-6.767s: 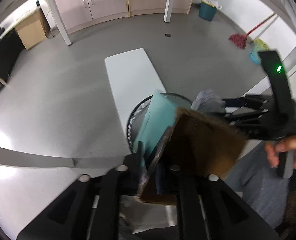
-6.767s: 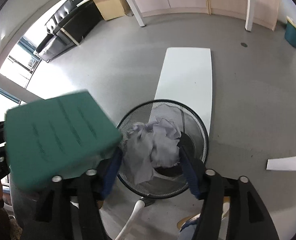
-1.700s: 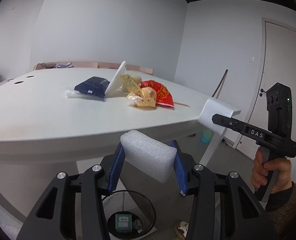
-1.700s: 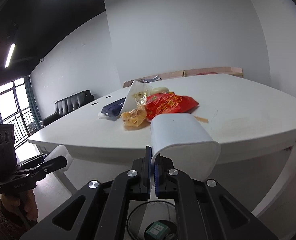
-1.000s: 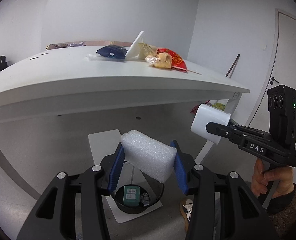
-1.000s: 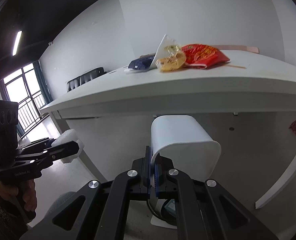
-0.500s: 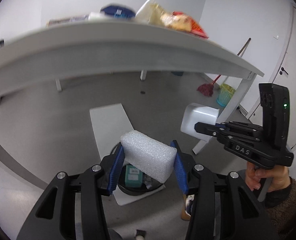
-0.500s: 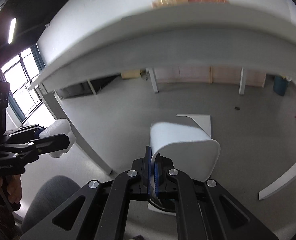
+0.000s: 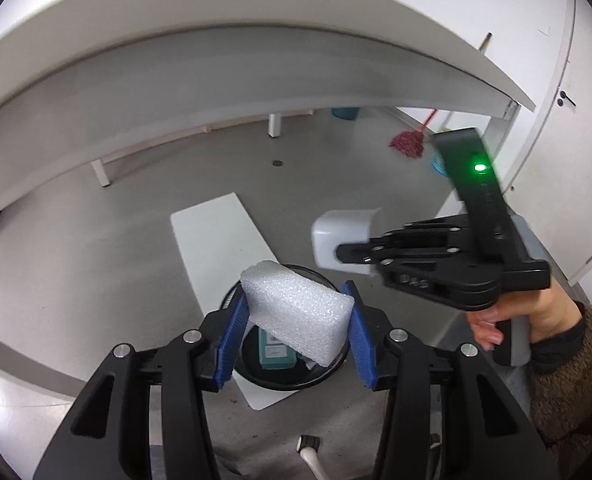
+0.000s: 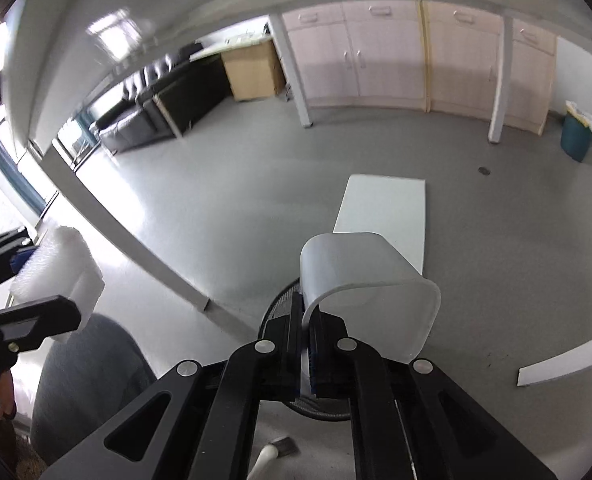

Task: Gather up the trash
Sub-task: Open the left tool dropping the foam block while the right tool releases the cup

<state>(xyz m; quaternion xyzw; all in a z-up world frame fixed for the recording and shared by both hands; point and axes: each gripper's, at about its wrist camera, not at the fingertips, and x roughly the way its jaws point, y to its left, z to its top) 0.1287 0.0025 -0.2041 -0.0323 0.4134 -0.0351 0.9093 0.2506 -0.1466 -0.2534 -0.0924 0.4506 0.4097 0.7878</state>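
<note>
The left tongs [image 9: 294, 332] clamped a white foam block [image 9: 298, 314] between their blue pads, above the wire bin [image 9: 328, 374] on the floor. To the right, the right tongs [image 10: 305, 320] pinched a curved white plastic piece [image 10: 370, 276] by its edge.

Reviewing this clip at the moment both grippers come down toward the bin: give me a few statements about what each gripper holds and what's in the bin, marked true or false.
1. The left gripper holds a white foam block between its blue fingers. True.
2. The right gripper is empty. False: it is shut on the edge of a bent white plastic piece.
3. The black mesh bin stands on a white board on the floor. True.
4. The bin is empty. False: a teal box lies inside.
5. The foam block already lies in the bin. False: it is in the left gripper's grip, above the bin.
</note>
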